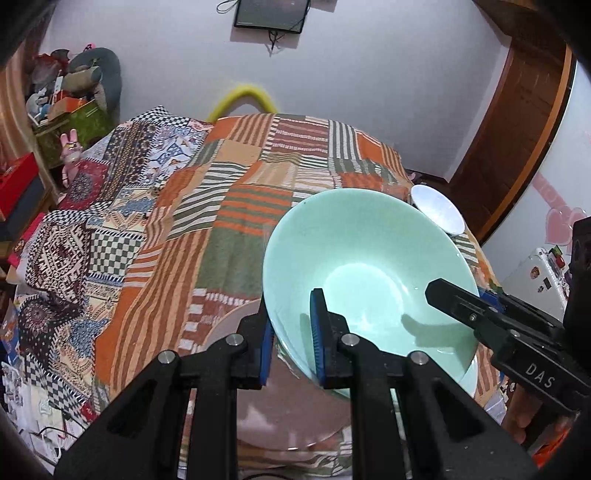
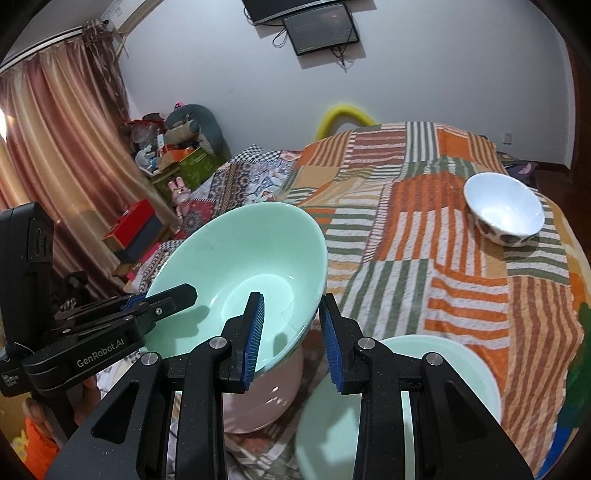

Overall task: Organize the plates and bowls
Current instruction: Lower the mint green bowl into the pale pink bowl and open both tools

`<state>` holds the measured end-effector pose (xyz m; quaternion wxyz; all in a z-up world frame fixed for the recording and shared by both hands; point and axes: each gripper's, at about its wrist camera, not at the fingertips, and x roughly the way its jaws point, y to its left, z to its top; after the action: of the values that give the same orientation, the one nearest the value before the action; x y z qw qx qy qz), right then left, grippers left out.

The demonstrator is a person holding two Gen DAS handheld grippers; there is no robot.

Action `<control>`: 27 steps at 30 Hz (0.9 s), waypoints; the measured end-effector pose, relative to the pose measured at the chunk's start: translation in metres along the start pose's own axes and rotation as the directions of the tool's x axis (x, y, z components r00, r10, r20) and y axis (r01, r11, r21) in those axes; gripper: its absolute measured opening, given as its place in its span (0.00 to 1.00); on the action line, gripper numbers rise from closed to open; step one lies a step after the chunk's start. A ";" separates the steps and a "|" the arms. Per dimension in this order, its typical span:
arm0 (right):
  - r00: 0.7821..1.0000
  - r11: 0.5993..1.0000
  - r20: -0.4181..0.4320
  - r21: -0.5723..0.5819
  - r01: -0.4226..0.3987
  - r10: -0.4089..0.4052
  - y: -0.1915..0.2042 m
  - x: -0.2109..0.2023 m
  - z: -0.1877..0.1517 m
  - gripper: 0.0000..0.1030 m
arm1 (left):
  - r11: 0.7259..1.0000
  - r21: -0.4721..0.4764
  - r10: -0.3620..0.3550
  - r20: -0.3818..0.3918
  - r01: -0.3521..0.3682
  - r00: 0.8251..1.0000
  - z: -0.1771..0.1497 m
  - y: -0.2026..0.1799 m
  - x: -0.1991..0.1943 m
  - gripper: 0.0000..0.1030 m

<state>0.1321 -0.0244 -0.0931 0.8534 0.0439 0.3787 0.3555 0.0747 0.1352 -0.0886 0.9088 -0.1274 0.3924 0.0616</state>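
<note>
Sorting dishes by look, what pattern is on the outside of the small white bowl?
Dark rounded spots on white on the small white bowl, clearest in the right wrist view.

White wall [image 2: 424,92], mounted screen [image 2: 321,31], pink curtains [image 2: 55,147], patchwork-covered bed [image 1: 221,206].

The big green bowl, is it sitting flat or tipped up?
Tipped up. The big green bowl is held off the bed by both tongs on its rim, its opening leaning toward the cameras, above a pink plate. It looks empty.
</note>
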 end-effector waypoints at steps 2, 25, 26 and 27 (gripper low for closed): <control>1.000 1.000 -0.005 -0.004 -0.007 0.007 0.004 0.001 -0.004 0.27 | 1.000 -0.006 0.008 -0.002 -0.008 1.000 -0.004 0.004 -0.003 0.16; 0.990 0.999 -0.138 -0.040 -0.016 0.010 0.032 0.035 -0.038 0.28 | 0.995 -0.091 0.031 -0.093 -0.040 0.995 -0.052 0.049 0.020 0.16; 0.989 0.999 -0.145 -0.039 -0.014 0.008 0.031 0.036 -0.040 0.28 | 0.995 -0.093 0.032 -0.098 -0.041 0.995 -0.054 0.050 0.022 0.16; 0.988 0.999 -0.152 -0.040 -0.012 0.006 0.031 0.038 -0.042 0.28 | 0.995 -0.095 0.033 -0.105 -0.043 0.994 -0.056 0.052 0.025 0.16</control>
<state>0.1030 0.0153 -0.1358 0.8210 0.0011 0.4353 0.3695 0.0412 0.1692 -0.1532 0.8786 -0.1670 0.4379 0.0914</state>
